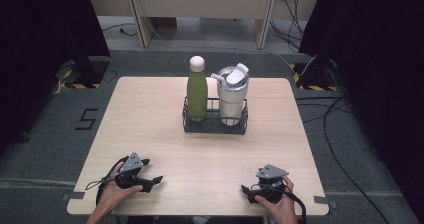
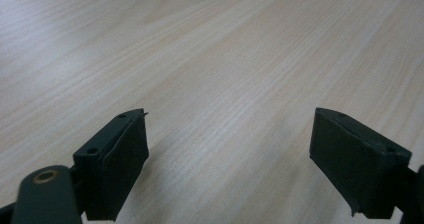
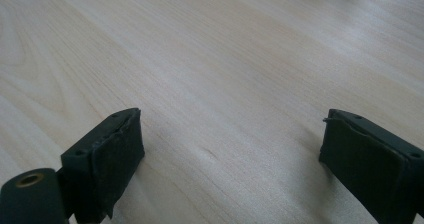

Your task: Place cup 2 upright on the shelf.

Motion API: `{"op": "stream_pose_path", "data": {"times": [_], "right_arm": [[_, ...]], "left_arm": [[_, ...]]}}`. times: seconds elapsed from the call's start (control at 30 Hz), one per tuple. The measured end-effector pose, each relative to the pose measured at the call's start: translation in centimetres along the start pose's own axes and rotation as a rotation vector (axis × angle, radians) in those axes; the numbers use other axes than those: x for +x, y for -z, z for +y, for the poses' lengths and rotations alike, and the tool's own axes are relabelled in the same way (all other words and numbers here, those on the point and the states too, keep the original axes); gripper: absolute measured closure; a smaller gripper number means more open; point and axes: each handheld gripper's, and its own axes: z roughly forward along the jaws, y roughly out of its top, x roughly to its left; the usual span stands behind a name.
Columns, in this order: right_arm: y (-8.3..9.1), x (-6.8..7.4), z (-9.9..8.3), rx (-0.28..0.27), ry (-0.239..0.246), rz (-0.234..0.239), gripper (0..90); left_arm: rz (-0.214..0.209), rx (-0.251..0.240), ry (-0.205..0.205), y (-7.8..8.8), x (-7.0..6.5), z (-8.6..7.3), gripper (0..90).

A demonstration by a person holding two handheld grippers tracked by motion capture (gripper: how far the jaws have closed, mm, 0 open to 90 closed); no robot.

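The left gripper (image 1: 150, 173) rests on the table (image 1: 150, 114) near its front left corner, held in the person's left hand (image 1: 114, 191). Its jaws stand apart, with nothing between them; the left gripper view shows bare wood grain between the two black pads (image 2: 119, 166).

The right gripper (image 1: 248, 191) rests near the front right corner, held in the right hand (image 1: 281, 204). Its jaws also stand apart and empty, with bare wood between its pads (image 3: 112, 166).

A black wire rack (image 1: 215, 125) sits at the middle of the table, toward the far edge, well apart from both grippers. It holds two upright items side by side: a green bottle (image 1: 197, 95) with a pale cap in the left compartment, and a white tumbler (image 1: 233, 96) with a flip lid in the right compartment.
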Motion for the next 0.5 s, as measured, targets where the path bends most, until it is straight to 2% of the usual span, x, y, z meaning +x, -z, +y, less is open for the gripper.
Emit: {"op": "stream_pose_path", "data": {"times": [0.17, 0.27, 0.5], "right_arm": [[0.00, 0.00, 0.00, 0.000, 0.000, 0.000, 10.3], [0.00, 0.00, 0.00, 0.000, 0.001, 0.000, 10.3], [0.01, 0.02, -0.01, -0.001, 0.002, 0.000, 10.5]], "left_arm": [[0.006, 0.046, -0.007, 0.08, -0.17, -0.24, 15.3], [0.017, 0.057, -0.034, 0.08, -0.46, -0.31, 14.7], [0.022, 0.057, -0.031, 0.09, -0.58, -0.36, 13.6]]}}
